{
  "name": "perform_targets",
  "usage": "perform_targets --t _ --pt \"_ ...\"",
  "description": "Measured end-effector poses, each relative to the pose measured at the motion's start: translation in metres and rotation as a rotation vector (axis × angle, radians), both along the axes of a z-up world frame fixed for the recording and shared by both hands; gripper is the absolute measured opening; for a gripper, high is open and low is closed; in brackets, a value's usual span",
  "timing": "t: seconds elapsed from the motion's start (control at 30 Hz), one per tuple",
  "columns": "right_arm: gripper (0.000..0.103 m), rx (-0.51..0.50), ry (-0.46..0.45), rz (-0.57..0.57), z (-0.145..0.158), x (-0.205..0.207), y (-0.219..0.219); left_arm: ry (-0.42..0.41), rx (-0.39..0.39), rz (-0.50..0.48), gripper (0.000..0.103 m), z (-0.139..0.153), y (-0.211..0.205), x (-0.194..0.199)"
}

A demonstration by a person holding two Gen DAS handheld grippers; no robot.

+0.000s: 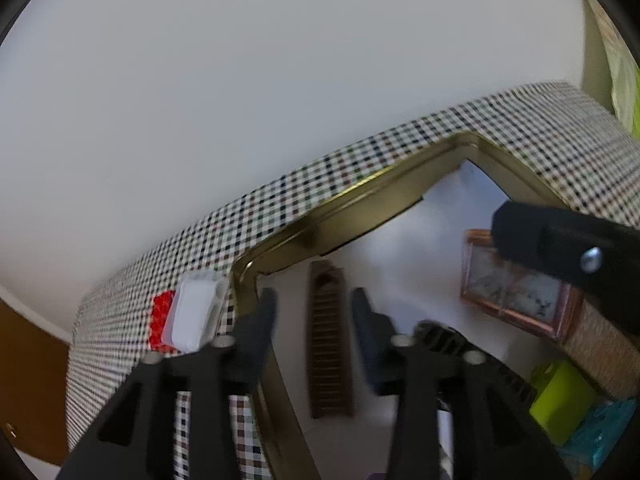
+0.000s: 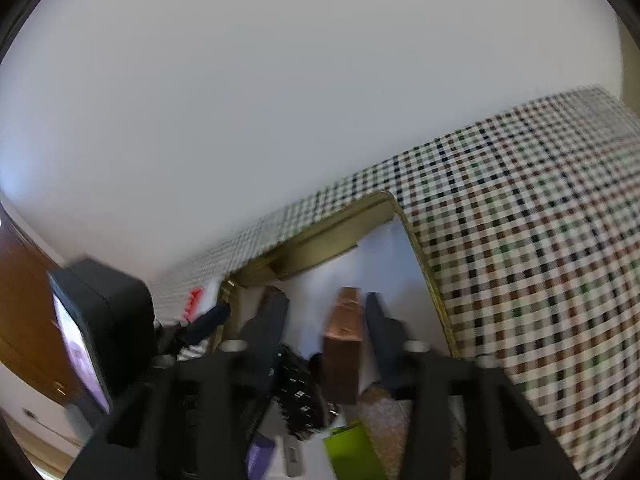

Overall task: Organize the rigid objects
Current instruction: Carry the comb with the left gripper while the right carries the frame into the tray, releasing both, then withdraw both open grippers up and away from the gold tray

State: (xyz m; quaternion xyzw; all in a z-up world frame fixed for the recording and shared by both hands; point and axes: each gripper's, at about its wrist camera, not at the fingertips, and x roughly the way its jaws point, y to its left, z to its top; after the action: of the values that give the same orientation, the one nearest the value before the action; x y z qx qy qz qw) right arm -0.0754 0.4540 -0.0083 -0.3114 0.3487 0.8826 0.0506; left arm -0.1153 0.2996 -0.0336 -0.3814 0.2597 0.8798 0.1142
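My right gripper point(image 2: 326, 312) has its fingers spread wide, with a small copper-framed picture point(image 2: 342, 344) standing on edge between them, close against the finger on the 3 o'clock side. I cannot tell whether that finger touches the frame; the other finger stands clear of it, so I judge it is not yet clamped. My left gripper point(image 1: 314, 308) is also wide open and holds nothing; a brown ridged comb point(image 1: 328, 344) lies flat between and beyond its fingertips, running toward 12 o'clock.

Both pieces sit inside a gold tin tray point(image 1: 352, 208) lined with white paper, which rests on the checked counter point(image 1: 540, 132). Toward 4 o'clock in the left view are a lime green block point(image 1: 560, 396) and something teal, too blurred to name. Outside the tray at 10 o'clock lies a white box point(image 1: 194, 316) on a red one point(image 1: 160, 316).

I take the step in hand to be arranging the picture inside the tray. Next I would need to close the right fingers squarely on the frame's thin edges before lifting; it looks stiff but narrow, so an off-centre pinch could tip it. The left gripper should keep clear of the comb.
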Motion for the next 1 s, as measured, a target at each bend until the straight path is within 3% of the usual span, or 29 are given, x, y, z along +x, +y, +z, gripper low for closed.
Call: perform_targets --t 0.03,0.1,0.27,0.37,0.4,0.5,0.63,0.83,1.0 --pt "0.065 -0.036 0.027 -0.009 -0.001 0.002 0.003 -0.007 0.009 0.027 0.06 0.001 -0.004 -0.003" --pt "0.074 -0.08 0.056 -0.016 -0.002 0.001 0.007 -0.035 0.029 0.055 0.066 0.001 -0.009 -0.007" --pt "0.074 -0.121 0.081 0.01 -0.002 -0.004 0.003 -0.058 0.046 0.063 0.067 0.001 -0.011 -0.012" --pt "0.081 -0.156 0.129 0.02 -0.001 -0.004 0.003 -0.052 0.046 0.068 0.071 0.002 -0.012 -0.007" --pt "0.081 -0.167 0.145 0.019 -0.001 0.0 0.005 -0.058 0.048 0.063 0.075 0.002 -0.012 -0.007" --pt "0.081 -0.216 0.175 0.013 -0.004 0.006 0.011 -0.073 0.047 0.023 0.1 0.003 -0.009 -0.003" --pt "0.081 -0.209 0.178 0.013 -0.006 0.004 0.008 -0.048 0.026 0.014 0.102 0.004 0.005 0.01" --pt "0.081 -0.035 0.136 -0.029 0.015 0.012 -0.006 -0.032 0.061 0.038 0.102 0.006 -0.011 0.012" --pt "0.081 0.246 0.06 -0.121 0.026 0.021 -0.024 -0.003 0.113 0.077 0.102 0.012 -0.025 0.016"
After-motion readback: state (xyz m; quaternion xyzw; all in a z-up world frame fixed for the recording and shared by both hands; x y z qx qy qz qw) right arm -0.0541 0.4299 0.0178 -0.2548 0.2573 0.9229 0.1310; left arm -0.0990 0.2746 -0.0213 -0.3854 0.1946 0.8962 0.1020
